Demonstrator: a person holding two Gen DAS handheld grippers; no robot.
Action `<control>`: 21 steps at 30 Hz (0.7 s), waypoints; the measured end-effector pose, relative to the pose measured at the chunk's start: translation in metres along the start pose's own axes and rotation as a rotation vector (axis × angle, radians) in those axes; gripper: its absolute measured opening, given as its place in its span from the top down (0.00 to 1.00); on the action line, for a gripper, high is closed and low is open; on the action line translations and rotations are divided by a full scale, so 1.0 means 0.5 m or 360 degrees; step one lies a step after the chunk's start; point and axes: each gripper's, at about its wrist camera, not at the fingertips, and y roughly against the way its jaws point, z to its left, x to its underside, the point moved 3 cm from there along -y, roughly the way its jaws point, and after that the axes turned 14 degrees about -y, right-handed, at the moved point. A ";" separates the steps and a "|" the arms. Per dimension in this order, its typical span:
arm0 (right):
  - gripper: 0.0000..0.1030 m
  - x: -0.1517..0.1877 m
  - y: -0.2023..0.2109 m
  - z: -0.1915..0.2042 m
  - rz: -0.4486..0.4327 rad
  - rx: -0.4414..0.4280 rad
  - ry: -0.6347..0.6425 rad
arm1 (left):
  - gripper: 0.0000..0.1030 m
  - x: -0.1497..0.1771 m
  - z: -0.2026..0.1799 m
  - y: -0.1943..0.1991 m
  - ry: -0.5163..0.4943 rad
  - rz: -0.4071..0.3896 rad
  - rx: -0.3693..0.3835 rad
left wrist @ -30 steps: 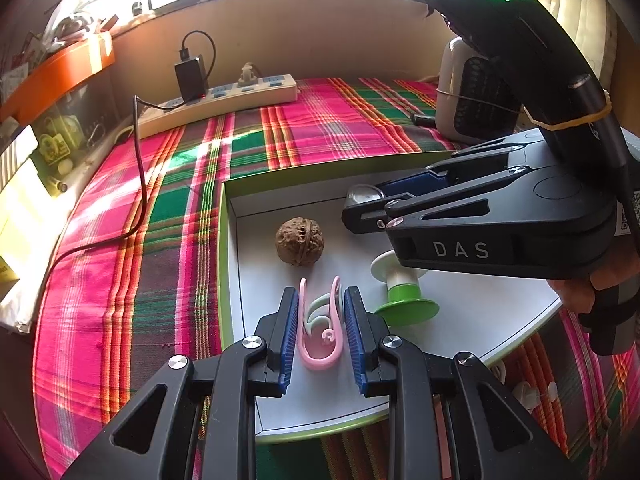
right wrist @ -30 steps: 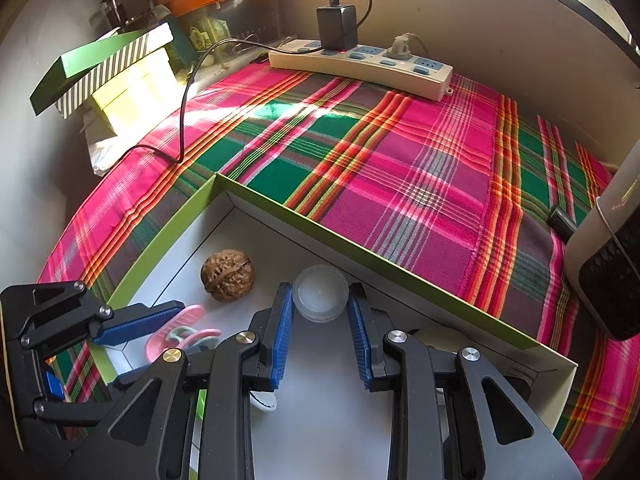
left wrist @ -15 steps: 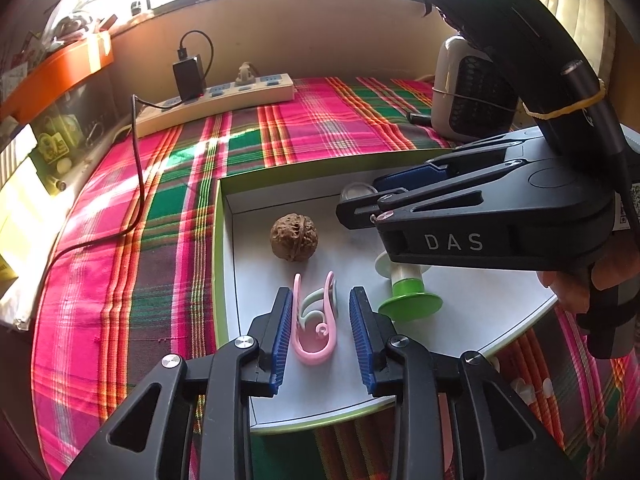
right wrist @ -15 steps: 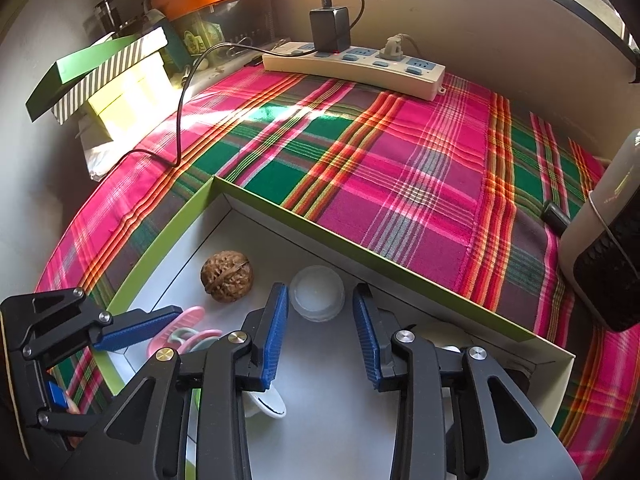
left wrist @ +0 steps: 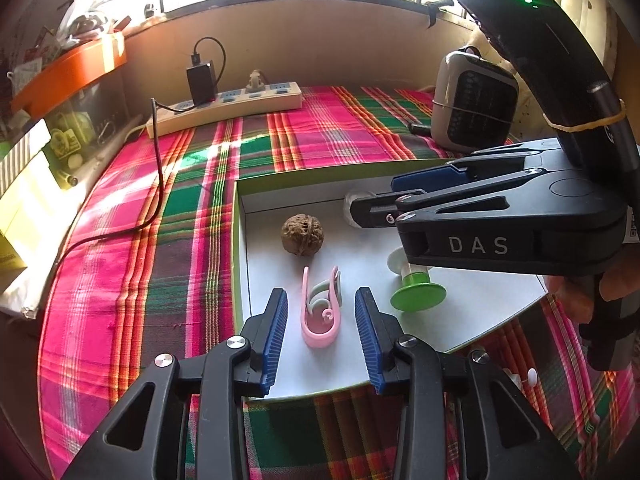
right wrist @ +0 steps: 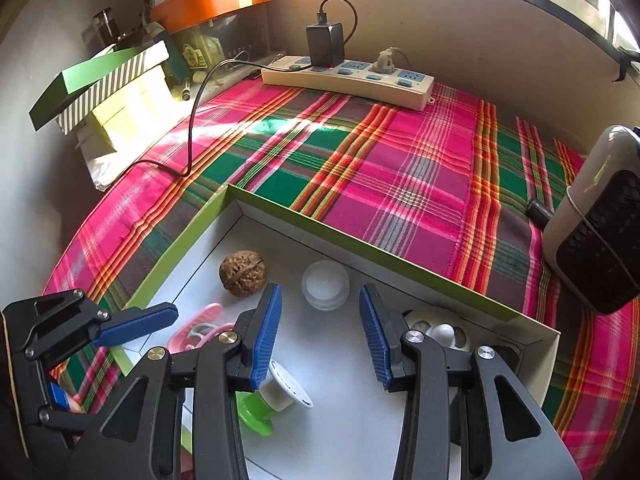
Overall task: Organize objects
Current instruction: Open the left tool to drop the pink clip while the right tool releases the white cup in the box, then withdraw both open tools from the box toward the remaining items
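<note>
Seen from the left wrist camera, the left gripper (left wrist: 321, 334) hangs over the near end of a shallow green-edged tray (left wrist: 237, 240) that sits on a bright plaid cloth (left wrist: 160, 264). Its jaws have just been opening and now stand released, with a pink clip (left wrist: 320, 308) lying flat on the tray floor between the blue pads, touching neither. The clip's long axis runs away from the camera, in line with the fingers, so it lies squarely in the gap. Beyond it rests a walnut (left wrist: 302, 235), and to the right a green and white spool (left wrist: 414, 286) lies partly under the right gripper (left wrist: 372, 208), which reaches in from the right side. Seen from the right wrist camera, the right gripper (right wrist: 320, 334) is also slack, its jaws having just been opening, and a small translucent cap (right wrist: 325, 285) sits on the tray floor just ahead of the fingertips, free of both pads and close to the far wall of the tray (right wrist: 360, 246). The walnut (right wrist: 242, 273) lies to the cap's left, the pink clip (right wrist: 198, 326) lower left beside the left gripper (right wrist: 160, 316). Each hand is nearest the thing it has let go, and both things appear placed in the tray.
</note>
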 end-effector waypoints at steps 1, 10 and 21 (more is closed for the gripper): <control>0.59 0.002 0.005 0.001 -0.0010 0.0005 -0.0003 | 0.68 0.001 -0.001 0.004 -0.0003 -0.0005 0.0002; 0.59 0.021 0.061 0.000 -0.0092 0.0010 -0.0051 | 0.67 0.010 -0.007 0.041 0.0002 -0.0049 -0.0008; 0.59 0.065 0.116 0.002 -0.0171 0.0029 -0.0080 | 0.67 0.034 -0.001 0.081 0.0040 -0.0086 -0.0008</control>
